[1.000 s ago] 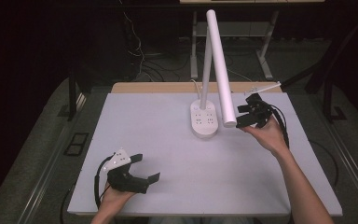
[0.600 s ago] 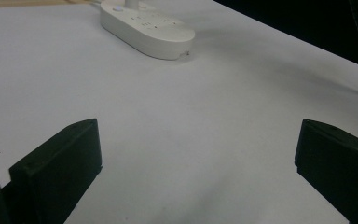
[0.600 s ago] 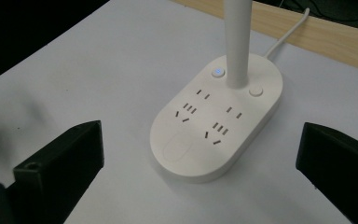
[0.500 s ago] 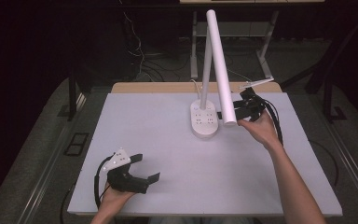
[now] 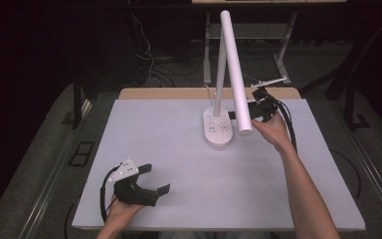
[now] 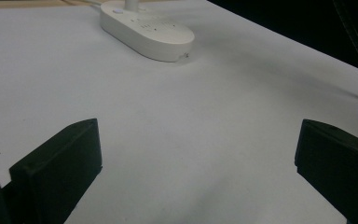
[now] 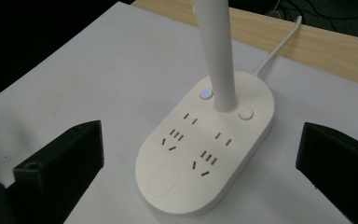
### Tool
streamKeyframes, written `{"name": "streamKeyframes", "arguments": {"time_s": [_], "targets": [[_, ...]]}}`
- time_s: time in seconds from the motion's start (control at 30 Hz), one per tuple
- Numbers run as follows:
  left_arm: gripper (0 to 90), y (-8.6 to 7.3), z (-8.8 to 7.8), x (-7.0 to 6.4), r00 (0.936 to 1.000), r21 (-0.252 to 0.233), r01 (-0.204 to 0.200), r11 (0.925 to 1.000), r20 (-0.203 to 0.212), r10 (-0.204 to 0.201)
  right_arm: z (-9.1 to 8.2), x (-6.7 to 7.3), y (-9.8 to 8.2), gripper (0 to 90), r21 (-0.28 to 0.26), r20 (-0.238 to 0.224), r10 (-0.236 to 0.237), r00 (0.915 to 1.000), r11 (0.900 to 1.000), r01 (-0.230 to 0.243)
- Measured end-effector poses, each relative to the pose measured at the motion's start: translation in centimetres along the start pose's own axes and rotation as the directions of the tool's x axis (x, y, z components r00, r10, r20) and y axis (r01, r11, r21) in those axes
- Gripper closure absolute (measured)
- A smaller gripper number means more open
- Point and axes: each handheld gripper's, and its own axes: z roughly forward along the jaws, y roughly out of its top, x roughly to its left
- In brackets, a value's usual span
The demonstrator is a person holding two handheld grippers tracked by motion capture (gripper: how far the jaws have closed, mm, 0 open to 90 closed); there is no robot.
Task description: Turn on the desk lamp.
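1. The lamp base (image 5: 218,130), a white oval with sockets on top, stood on the surface (image 5: 169,149) toward its far middle; its upright post (image 5: 220,64) rose from the base and its lamp head (image 5: 236,74), a long white bar, slanted down toward the person's right.
2. The right claw (image 5: 248,113) was held above the surface just beside the lower end of the lamp head, probably lined up to work the lamp. Contact with the head could not be told from the high view.
3. In the right gripper view the right claw (image 7: 200,163) had its jaws wide apart and nothing between them; they framed the lamp base (image 7: 205,149), with a lit blue button (image 7: 206,94) and a plain white button (image 7: 245,113) on either side of the post (image 7: 216,51).
4. The cord (image 7: 275,51) ran off the back of the base over the wooden edge, likely why the lamp sat far back.
5. The left claw (image 5: 154,179) rested low at the near left of the surface, well apart from the lamp, seemingly parked. In the left gripper view the left claw (image 6: 196,154) gaped wide and gripped nothing.
6. Change from earlier frames: the right claw had moved from off to the right of the lamp head in toward its tip and the base. The left claw and lamp had stayed put.
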Motion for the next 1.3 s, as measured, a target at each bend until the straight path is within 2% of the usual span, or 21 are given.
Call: {"name": "streamKeyframes", "arguments": {"time_s": [0.33, 0.4, 0.43, 0.7, 0.77, 0.8, 1.0, 1.07, 1.13, 1.3], "targets": [[0.0, 0.0, -0.1, 0.0, 1.0, -0.005, 0.001, 1.0, 0.001, -0.001, 1.7, -1.4, 0.4, 0.5, -0.016, 0.006, 0.04, 0.9992, 0.999, -0.039], [0.0, 0.0, -0.1, 0.0, 1.0, -0.005, 0.001, 1.0, 0.001, -0.001, 2.1, -1.8, 0.4, 1.3, -0.014, 0.008, 0.056, 0.9984, 0.998, -0.056], [0.0, 0.0, -0.1, 0.1, 1.0, -0.004, -0.002, 1.0, 0.001, 0.002, 2.3, -2.1, 0.4, 4.6, -0.024, 0.0, 0.059, 0.9983, 0.998, -0.059], [0.0, 0.0, -0.1, 0.0, 1.0, -0.002, -0.003, 1.0, 0.004, 0.003, 3.2, -3.2, 0.2, 6.5, -0.044, 0.021, 0.084, 0.9963, 0.996, -0.083], [0.0, 0.1, -0.1, 0.1, 1.0, -0.003, -0.002, 1.0, 0.005, 0.002, 3.3, -3.3, 0.1, 9.6, -0.048, 0.027, 0.078, 0.9966, 0.996, -0.076], [0.0, 0.1, -0.1, 0.1, 1.0, -0.003, -0.002, 1.0, 0.004, 0.002, 3.5, -3.4, 0.0, 15.2, -0.059, 0.023, 0.069, 0.9974, 0.996, -0.068], [0.0, 0.1, -0.1, 0.1, 1.0, -0.001, -0.005, 1.0, 0.003, 0.005, 4.3, -3.6, -0.2, 15.8, -0.042, 0.032, 0.073, 0.9968, 0.997, -0.071], [0.0, 0.0, -0.1, 0.1, 1.0, -0.003, -0.004, 1.0, 0.003, 0.004, 4.8, -3.7, -0.3, 22.6, -0.037, 0.036, 0.07, 0.9969, 0.997, -0.069], [0.0, 0.0, -0.1, 0.1, 1.0, 0.0, -0.006, 1.0, 0.005, 0.006, 5.0, -3.7, -0.3, 23.7, -0.034, 0.033, 0.073, 0.9968, 0.997, -0.072], [0.0, 0.0, 0.0, 0.1, 0.9999, 0.004, -0.01, 0.9999, 0.007, 0.01, 5.8, -3.8, -0.3, 40.6, -0.026, 0.053, 0.067, 0.9963, 0.997, -0.066]]}}
